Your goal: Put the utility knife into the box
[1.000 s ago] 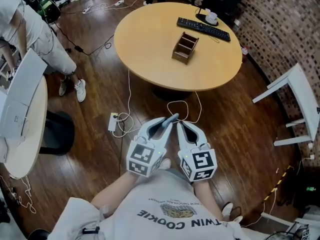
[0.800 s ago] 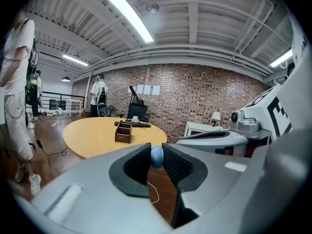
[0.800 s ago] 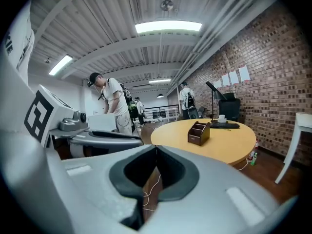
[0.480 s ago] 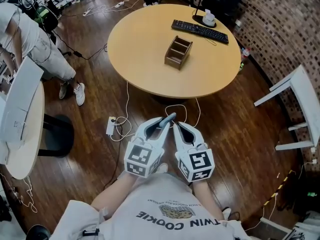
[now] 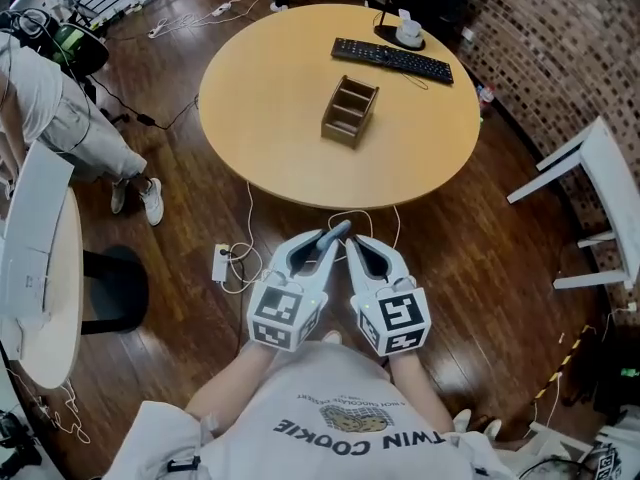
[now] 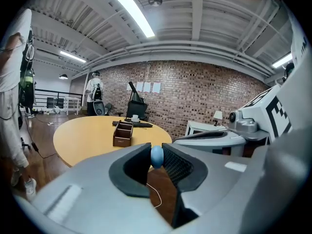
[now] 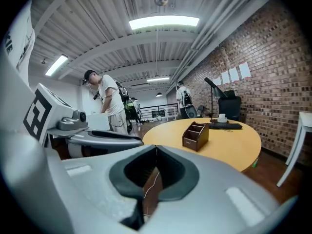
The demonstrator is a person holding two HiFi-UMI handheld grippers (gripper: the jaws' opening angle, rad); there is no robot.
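Note:
My left gripper (image 5: 325, 244) is shut on a grey-blue utility knife (image 5: 337, 235), whose tip pokes out past the fingertips. In the left gripper view the knife's rounded blue end (image 6: 157, 156) sits pinched between the dark pads. Beside it, my right gripper (image 5: 353, 247) is shut with nothing in it, its jaws meeting in a thin line (image 7: 156, 151). Both are held over the wooden floor, short of the round table (image 5: 270, 108). On the table stands the brown wooden box (image 5: 349, 112) with open compartments, also seen in both gripper views (image 6: 123, 133) (image 7: 195, 135).
A black keyboard (image 5: 391, 60) and a white cup (image 5: 408, 30) lie at the table's far side. A power strip (image 5: 222, 263) and white cables trail on the floor before the table. A white chair (image 5: 590, 198) stands right, a white table (image 5: 30, 268) and a person (image 5: 50, 108) left.
The table and box have drifted slightly left and nearer in the head view. Both grippers keep the same pose, with the knife still held in the left one.

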